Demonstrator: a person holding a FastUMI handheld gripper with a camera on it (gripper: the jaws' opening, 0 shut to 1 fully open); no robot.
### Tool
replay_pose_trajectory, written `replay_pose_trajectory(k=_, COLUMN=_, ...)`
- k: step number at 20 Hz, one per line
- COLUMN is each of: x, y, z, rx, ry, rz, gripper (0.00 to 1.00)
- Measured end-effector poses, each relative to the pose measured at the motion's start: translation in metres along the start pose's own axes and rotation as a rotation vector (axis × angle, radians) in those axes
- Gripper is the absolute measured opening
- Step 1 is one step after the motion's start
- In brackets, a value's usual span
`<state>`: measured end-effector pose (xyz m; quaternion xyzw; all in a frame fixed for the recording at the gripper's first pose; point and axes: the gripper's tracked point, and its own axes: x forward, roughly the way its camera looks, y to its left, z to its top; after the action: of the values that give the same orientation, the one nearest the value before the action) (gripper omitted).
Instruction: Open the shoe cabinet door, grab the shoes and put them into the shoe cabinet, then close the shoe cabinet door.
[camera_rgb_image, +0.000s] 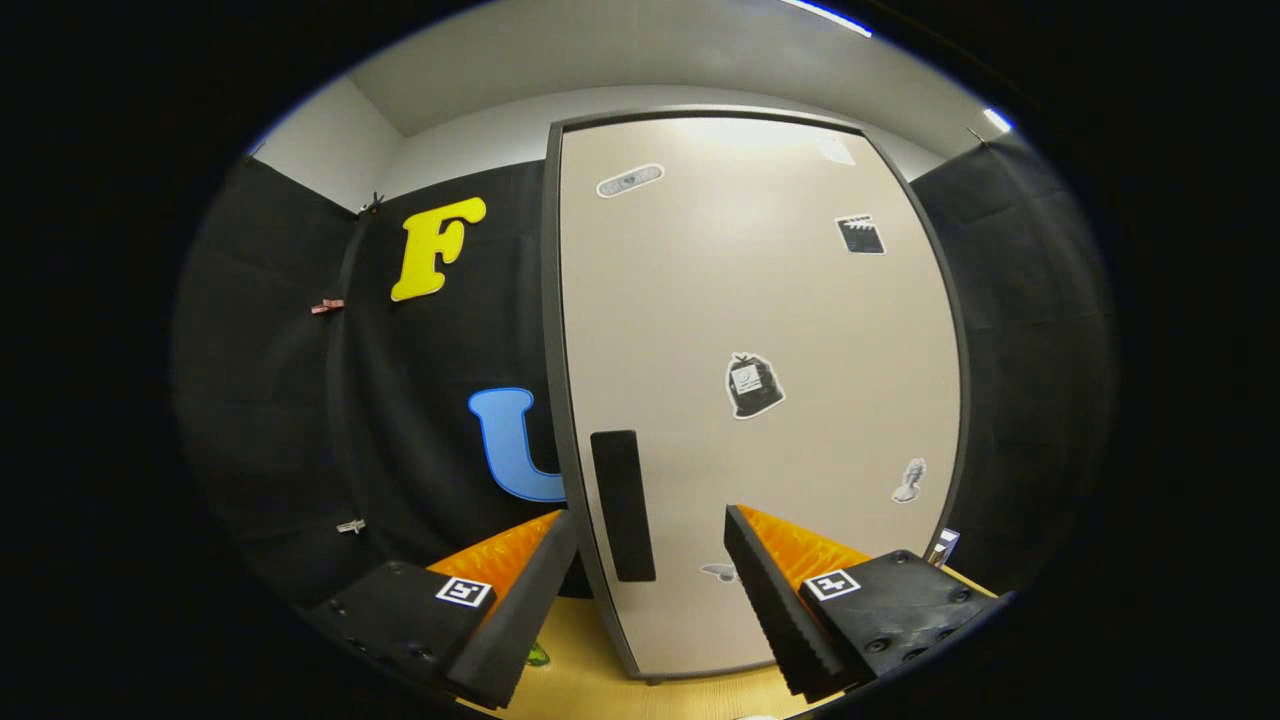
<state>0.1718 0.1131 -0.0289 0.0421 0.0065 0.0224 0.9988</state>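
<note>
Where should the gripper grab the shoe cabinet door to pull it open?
Take the dark vertical handle near the left edge of the cabinet door, straight from the front. It is a narrow upright strip, so the open gripper, already straddling it, can close across its width.

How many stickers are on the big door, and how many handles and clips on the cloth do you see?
Stickers on the cabinet door: 6, for instance the trash-bag one and the clapperboard one
Dark handle, between the open gripper fingers: 1
Clips on the cloth, such as the red one: 3
Total: 10
</note>
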Motion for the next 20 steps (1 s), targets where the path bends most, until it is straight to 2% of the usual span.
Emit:
replay_pose_trajectory(k=6, x=0.048, y=0.009, z=-0.017, rx=-0.016, ry=0.015, rz=-0.009, gripper=0.96)
replay_pose_trajectory(k=9, x=0.058, y=0.008, z=-0.020, rx=-0.021, ry=0.017, rz=-0.019, gripper=0.80)
replay_pose_trajectory(k=12, x=0.063, y=0.006, z=-0.022, rx=-0.029, ry=0.014, rz=-0.031, gripper=0.79)
replay_pose_trajectory(k=16, x=0.058, y=0.009, z=-0.019, rx=-0.047, ry=0.006, rz=-0.041, gripper=0.47)
replay_pose_trajectory(k=18, x=0.059, y=0.007, z=-0.025, rx=-0.059, ry=0.015, rz=-0.042, gripper=0.47)
replay_pose_trajectory(k=19, x=0.059, y=0.008, z=-0.022, rx=-0.067, ry=0.021, rz=-0.046, gripper=0.37)
replay_pose_trajectory(k=20, x=0.058, y=0.008, z=-0.022, rx=-0.070, ry=0.022, rz=-0.047, gripper=0.36)
